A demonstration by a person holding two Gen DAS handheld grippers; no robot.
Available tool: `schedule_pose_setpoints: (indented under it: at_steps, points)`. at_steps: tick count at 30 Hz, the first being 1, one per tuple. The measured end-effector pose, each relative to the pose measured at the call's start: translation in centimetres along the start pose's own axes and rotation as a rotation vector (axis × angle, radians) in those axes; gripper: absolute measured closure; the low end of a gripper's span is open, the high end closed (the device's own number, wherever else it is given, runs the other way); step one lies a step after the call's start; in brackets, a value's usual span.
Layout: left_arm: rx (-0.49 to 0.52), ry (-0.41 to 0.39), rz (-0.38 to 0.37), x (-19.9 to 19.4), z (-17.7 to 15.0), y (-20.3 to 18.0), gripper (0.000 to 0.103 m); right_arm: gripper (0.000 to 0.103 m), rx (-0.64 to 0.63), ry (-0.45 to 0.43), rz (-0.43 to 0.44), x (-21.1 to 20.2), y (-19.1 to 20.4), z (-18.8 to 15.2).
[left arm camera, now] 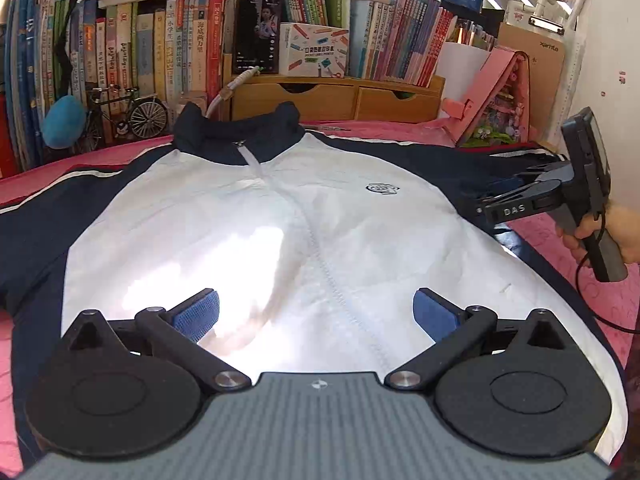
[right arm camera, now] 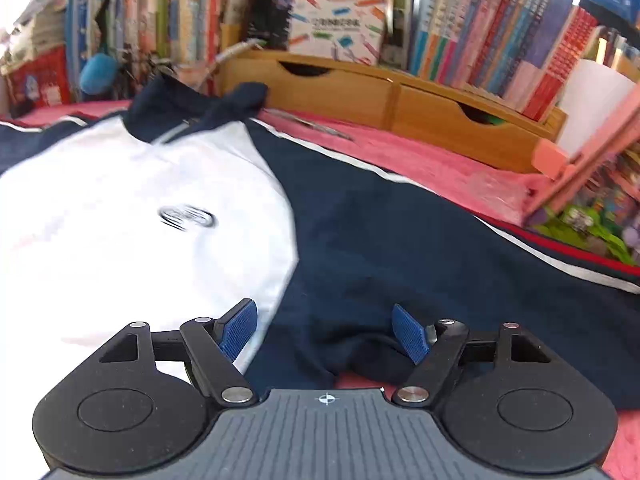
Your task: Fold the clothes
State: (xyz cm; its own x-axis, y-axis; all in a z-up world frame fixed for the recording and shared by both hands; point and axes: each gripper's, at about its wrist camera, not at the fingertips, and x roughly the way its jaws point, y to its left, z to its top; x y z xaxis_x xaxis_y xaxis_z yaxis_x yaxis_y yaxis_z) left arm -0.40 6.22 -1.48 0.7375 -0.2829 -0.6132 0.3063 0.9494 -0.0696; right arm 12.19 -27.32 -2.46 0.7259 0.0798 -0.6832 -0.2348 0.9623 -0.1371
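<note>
Below left gripper (left arm camera: 316, 316): jacket (left arm camera: 280, 220), flat | right gripper (right arm camera: 326, 332) released, apparently over sleeve (right arm camera: 420, 240)

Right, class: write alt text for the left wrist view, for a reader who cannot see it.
A white and navy jacket lies flat, front up and zipped, on a pink cover. The left gripper is open above its chest; the right gripper is over a sleeve. Books line the back.

jacket (left arm camera: 280, 220): 1 | grippers: 2, left gripper (left arm camera: 316, 314), right gripper (right arm camera: 326, 330) | wooden drawers (left arm camera: 336, 98): 2 | model bicycle (left arm camera: 124, 114): 1
</note>
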Motion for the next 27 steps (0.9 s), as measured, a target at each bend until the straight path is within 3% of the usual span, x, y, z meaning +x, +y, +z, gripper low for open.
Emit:
schedule_pose_setpoints:
  at_steps: [1,4,7,9,13,15,18,20,25,27]
  points:
    - [0.008,0.011,0.052,-0.9,-0.7,0.5,0.0,0.006,0.074,0.002,-0.016,-0.1,-2.4,-0.9]
    - [0.026,0.046,0.166,-3.5,-2.5,2.1,0.0,0.006,0.291,0.015,0.028,-1.3,-5.9,-2.0]
    - [0.008,0.062,0.221,-5.0,-3.2,3.2,0.0,0.009,0.177,-0.114,0.05,-4.2,-2.5,-1.1]
    - [-0.022,0.062,0.229,-5.2,-3.2,3.6,0.0,0.009,0.13,-0.179,0.118,-5.8,-0.1,-0.1]
    - [-0.07,0.017,0.181,-4.7,-1.9,4.7,0.0,0.007,0.13,-0.174,0.335,-6.2,4.9,2.1]
    - [-0.074,-0.005,0.178,-3.8,-0.6,5.4,0.0,0.007,0.112,-0.149,0.382,-5.4,7.9,2.8]
    - [-0.061,-0.016,0.199,-1.2,1.7,6.8,0.0,0.006,0.083,-0.136,0.371,-4.0,11.4,3.6]
    - [-0.018,-0.001,0.256,1.2,3.0,7.7,0.0,0.005,0.068,-0.128,0.334,-3.0,13.3,4.0]
    - [0.111,0.088,0.494,7.8,4.2,10.7,0.0,0.005,0.063,-0.08,0.248,0.3,14.5,4.6]
    - [0.153,0.051,0.586,8.7,4.1,12.2,0.0,0.005,0.07,-0.059,0.218,1.9,14.2,4.9]
